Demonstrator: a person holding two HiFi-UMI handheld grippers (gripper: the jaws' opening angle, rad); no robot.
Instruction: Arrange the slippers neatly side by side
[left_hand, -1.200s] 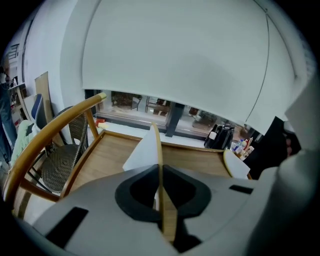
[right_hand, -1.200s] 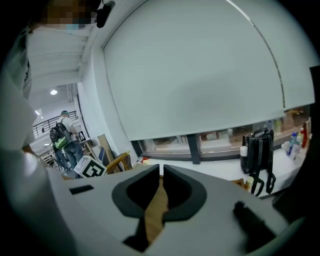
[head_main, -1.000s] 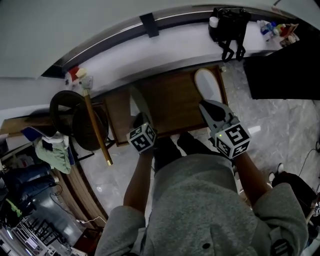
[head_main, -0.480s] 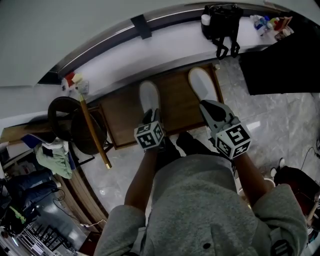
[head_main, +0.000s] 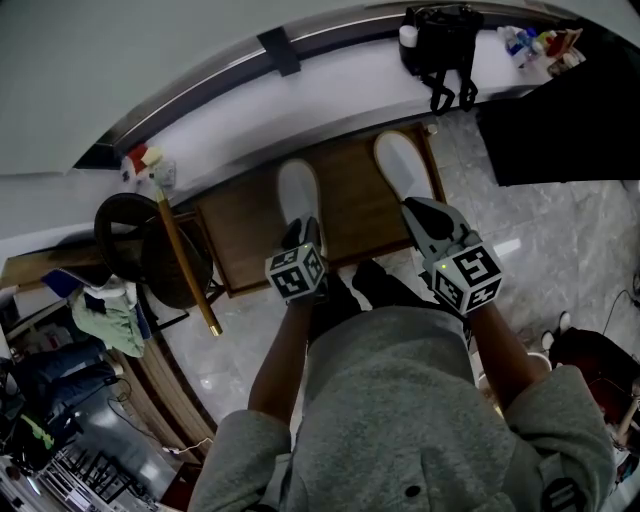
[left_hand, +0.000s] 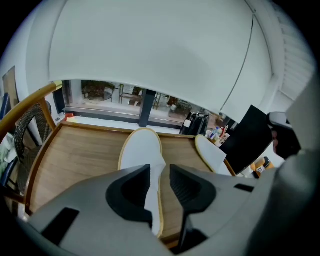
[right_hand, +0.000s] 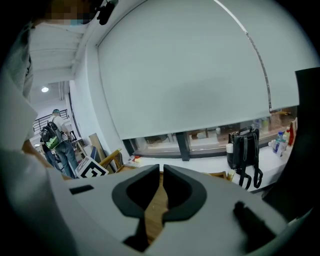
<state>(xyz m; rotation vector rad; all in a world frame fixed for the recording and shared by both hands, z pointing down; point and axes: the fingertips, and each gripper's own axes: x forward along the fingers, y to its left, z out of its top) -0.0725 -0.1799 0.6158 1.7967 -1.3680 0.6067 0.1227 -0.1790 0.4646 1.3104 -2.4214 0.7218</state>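
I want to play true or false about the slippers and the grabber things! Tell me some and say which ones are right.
1. A left slipper and a right slipper, both white, lie on the wooden table. True.
2. The two slippers touch each other. False: bare wood shows between them.
3. The left gripper squeezes the left slipper tight. False: its fingers have just been opening and stand apart, with the heel between them.
4. A black bag sits on the white ledge. True.
5. The right gripper carries the right slipper. False: its fingers are together with nothing between them.
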